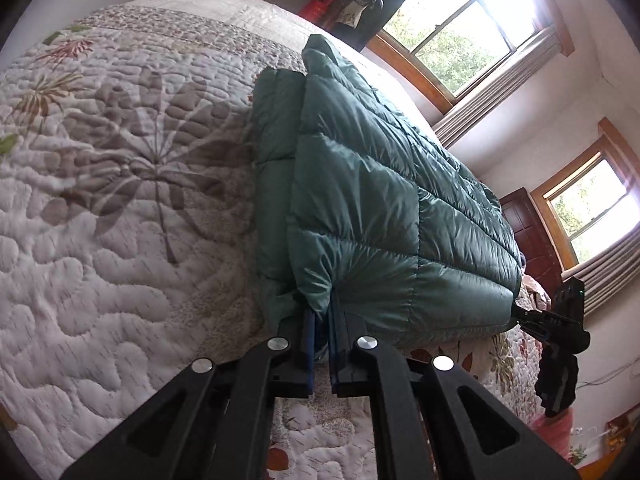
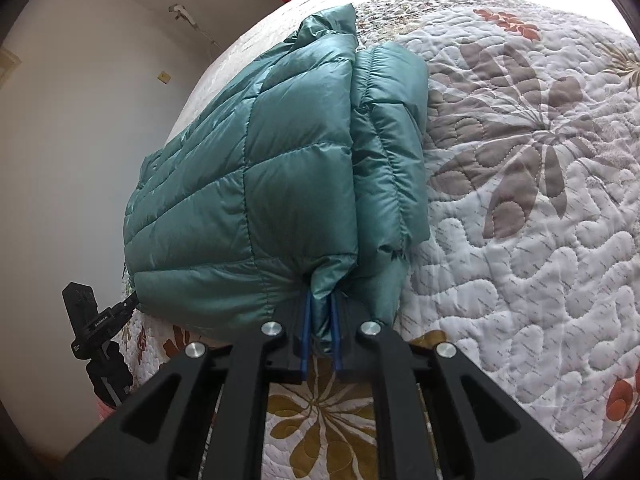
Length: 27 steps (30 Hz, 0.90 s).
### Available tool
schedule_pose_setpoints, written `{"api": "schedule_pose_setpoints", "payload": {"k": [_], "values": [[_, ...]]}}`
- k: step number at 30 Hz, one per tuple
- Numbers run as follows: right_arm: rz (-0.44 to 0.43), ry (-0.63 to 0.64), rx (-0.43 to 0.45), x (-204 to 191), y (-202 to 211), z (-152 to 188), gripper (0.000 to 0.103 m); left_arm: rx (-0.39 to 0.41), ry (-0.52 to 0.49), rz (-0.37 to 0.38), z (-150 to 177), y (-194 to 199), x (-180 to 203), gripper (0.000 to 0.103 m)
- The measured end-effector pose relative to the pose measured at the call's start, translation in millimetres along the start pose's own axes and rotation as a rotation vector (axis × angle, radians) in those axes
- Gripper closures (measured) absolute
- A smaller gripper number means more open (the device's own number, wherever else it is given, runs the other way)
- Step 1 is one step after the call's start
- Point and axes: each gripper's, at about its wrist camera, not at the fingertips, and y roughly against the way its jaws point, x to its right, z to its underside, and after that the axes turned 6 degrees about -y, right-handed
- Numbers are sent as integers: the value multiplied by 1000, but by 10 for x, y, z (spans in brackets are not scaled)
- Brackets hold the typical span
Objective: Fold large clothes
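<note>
On the bed [image 1: 100, 240], over its floral quilt, a teal puffer jacket [image 1: 380, 184] lies with its hem end toward both cameras. The left gripper [image 1: 322, 320] has its fingers clamped on one hem corner; the right gripper [image 2: 320, 316] pinches the opposite corner, fabric bunched between the blue pads [image 2: 306, 320]. To fold well, both corners should probably rise together and travel level toward the collar, keeping the hem taut so the slippery padding does not sag or slide.
</note>
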Motion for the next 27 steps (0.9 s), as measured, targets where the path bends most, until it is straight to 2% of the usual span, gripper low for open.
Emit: {"api": "schedule_pose_setpoints", "payload": {"k": [3,5,6,7,8,9,11,12,13,17,19,23,27], "values": [[11,14,11,-54,74,27,92,0,-8,-4,-21,97,46,94],[16,24,30,-101,187,75,88,17,-4,-21,-55,204,71,88],[21,29,46,-124,255,70,83,33,-3,-23,-83,281,73,80],[19,33,63,-148,328,60,72,54,-8,-27,-113,358,82,68],[14,32,81,-172,397,50,56,71,-16,-40,-140,431,97,62],[16,35,101,-197,465,30,51,84,-25,-57,-179,480,110,53],[29,45,134,-243,571,-20,39,94,-36,-78,-278,532,118,44],[29,44,147,-259,616,-59,36,90,-35,-82,-339,543,107,35],[22,42,155,-272,646,-98,32,86,-34,-76,-385,533,102,30],[11,28,146,-244,602,-253,24,39,-14,-52,-535,359,-29,27],[21,10,133,-192,537,-334,24,27,12,-40,-601,264,-116,27],[-14,-41,101,-83,389,-476,24,17,50,23,-657,103,-242,27],[-22,-69,67,-14,176,-604,24,18,48,78,-715,-47,-243,27]]}}
